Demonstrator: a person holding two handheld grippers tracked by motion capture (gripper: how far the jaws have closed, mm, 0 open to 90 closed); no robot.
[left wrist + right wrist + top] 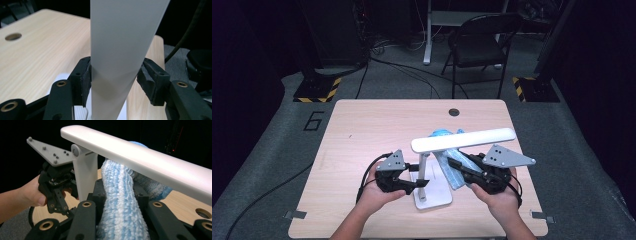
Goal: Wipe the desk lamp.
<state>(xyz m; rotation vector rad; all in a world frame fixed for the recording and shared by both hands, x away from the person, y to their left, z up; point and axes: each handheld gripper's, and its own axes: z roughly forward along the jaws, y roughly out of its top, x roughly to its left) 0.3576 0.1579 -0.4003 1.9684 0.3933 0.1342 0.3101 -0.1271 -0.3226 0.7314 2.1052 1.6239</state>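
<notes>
A white desk lamp stands on the wooden table [362, 130], its flat base [434, 196] near the front. Its long bar head [462, 140] lies level above the upright post [424, 165]. My left gripper [419, 184] reaches in from the left, and both pads press the sides of the post [120, 37]. A fluffy blue cloth [447, 136] lies behind and under the lamp head. My right gripper [454, 164] is shut on a rolled part of that cloth [120, 202], just under the lamp head [140, 155].
A round cable hole [454, 112] sits near the table's far edge. Beyond the table stand a black folding chair [479, 45] and stands with yellow-black striped bases [317, 90]. Cables trail over the grey floor on the left.
</notes>
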